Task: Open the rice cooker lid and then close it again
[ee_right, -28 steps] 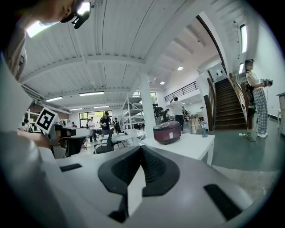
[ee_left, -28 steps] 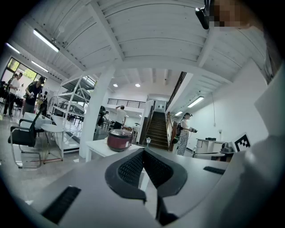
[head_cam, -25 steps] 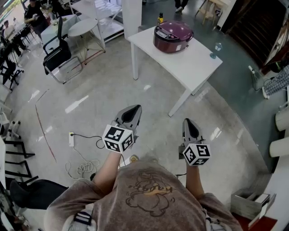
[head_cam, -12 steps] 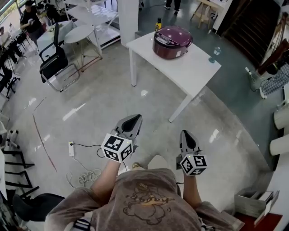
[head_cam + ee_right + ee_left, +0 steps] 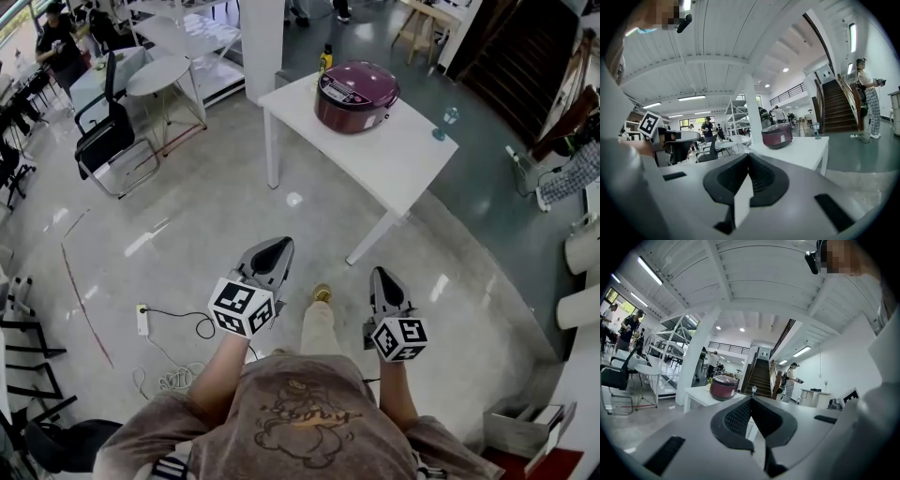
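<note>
A maroon rice cooker [image 5: 355, 95] with its lid down stands on a white table [image 5: 394, 155] well ahead of me; it also shows as the rice cooker [image 5: 723, 386] and the rice cooker [image 5: 777, 135] in the two gripper views. My left gripper [image 5: 277, 246] is held level over the floor, jaws shut and empty. My right gripper [image 5: 384, 274] is beside it, also shut with nothing between the jaws. Both are far short of the table.
A small blue-capped bottle [image 5: 449, 116] stands on the table's right end and a yellow bottle [image 5: 325, 58] behind the cooker. Chairs [image 5: 111, 141] and a round table [image 5: 157, 75] stand at the left, a white pillar [image 5: 263, 42] behind. A power strip with cable [image 5: 143, 319] lies on the floor.
The view has shifted toward the table, so the cooker sits a little nearer. Both grippers moved forward with me, still shut. My foot now shows between them.
</note>
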{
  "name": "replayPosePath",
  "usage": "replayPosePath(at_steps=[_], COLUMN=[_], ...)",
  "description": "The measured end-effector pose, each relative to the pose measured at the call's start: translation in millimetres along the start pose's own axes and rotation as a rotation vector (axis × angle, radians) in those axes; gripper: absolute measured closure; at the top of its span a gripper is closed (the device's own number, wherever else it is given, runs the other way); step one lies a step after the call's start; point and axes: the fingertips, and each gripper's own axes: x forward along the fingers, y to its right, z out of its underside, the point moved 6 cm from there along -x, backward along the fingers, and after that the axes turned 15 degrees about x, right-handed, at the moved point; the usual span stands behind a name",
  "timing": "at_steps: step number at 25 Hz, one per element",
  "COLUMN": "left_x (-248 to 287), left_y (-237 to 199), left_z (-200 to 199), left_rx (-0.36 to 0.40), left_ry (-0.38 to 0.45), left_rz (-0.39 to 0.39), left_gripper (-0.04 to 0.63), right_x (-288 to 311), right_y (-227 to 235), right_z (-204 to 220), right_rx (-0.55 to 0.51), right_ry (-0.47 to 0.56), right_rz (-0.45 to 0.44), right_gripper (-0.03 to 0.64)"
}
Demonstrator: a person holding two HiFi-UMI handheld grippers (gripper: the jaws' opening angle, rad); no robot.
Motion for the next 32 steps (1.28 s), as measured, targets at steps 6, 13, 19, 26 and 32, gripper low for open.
replayPosePath(at_steps=[6,13,19,26,32], left_x=[41.8,91.9,146.9,210.8,257.1], left_y=[-23.5,-55.8,-80.0,-99.0,-113.6], left_z=[-1.7,-3.3,-15.3,-30.3,-31.5], left_rx=[-0.007,-0.02,-0.017,-0.015,-0.022], left_ry=[0.003,-0.005,-0.015,-0.016,-0.011], left_rz=[-0.008,-0.023,-0.037,-0.068,-0.118], left_gripper=[0.575,0.575,0.575,0.575,0.575], right_x=[50.9,110.1,158.5,213.3,258.7], right_y=[14.6,35.8,61.3,99.7,133.2], right_z=[-18.4,-48.7,-78.5,-118.9,-143.8], right_rx=[-0.011,-0.022,-0.025,-0.004,-0.016], right_ry=[-0.015,-0.012,-0.014,-0.013,-0.029], right_rz=[-0.027,-0.046,-0.063,-0.094,-0.136], right_gripper=[0.615,0.615,0.615,0.615,0.615])
